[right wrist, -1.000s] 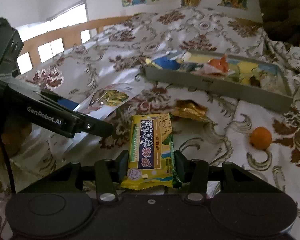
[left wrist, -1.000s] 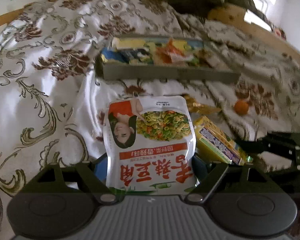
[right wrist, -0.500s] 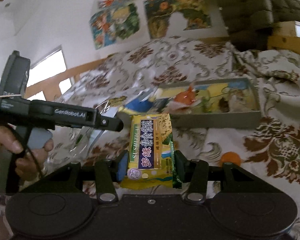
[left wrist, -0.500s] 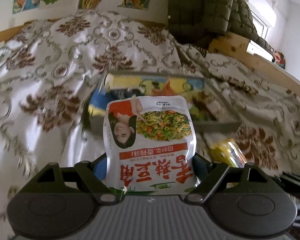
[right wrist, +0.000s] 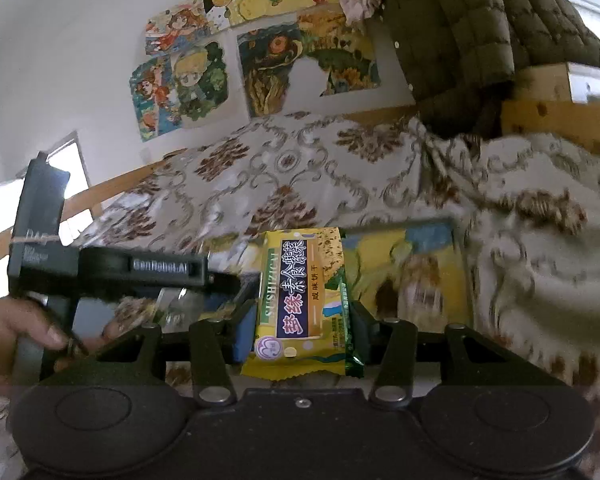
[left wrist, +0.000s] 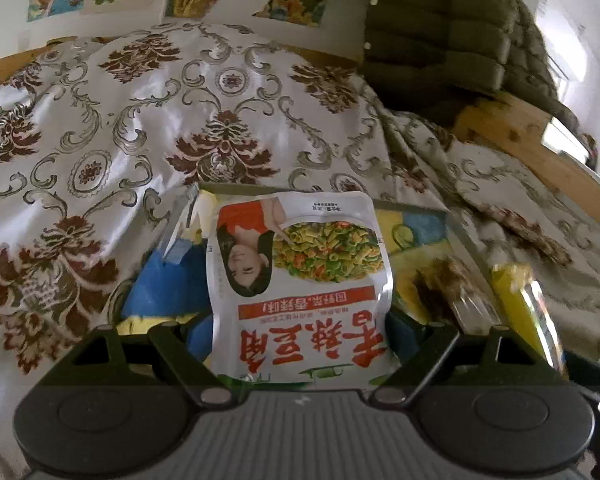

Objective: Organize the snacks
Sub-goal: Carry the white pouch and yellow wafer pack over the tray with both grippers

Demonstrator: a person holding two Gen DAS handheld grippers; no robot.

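My left gripper [left wrist: 300, 332] is shut on a white snack pouch [left wrist: 300, 276] with red lettering and a woman's picture, held above the grey tray [left wrist: 464, 240] of snacks on the bed. My right gripper [right wrist: 300, 320] is shut on a yellow cracker packet [right wrist: 302, 296], held over the same tray [right wrist: 458, 248]. The left gripper's body [right wrist: 112, 268] shows at the left of the right wrist view, held by a hand. The yellow packet [left wrist: 520, 300] shows blurred at the right of the left wrist view.
The bed is covered by a white and brown floral spread [left wrist: 140, 140]. A dark green quilted jacket [left wrist: 440, 32] hangs at the back right. A wooden bed rail [left wrist: 540, 152] runs on the right. Posters [right wrist: 228, 72] hang on the wall. The tray holds blue [left wrist: 168, 280] and yellow packets.
Both grippers have lifted off the bed with their packets and moved forward to above the tray. The orange fruit and gold wrapper on the spread have dropped out of view.
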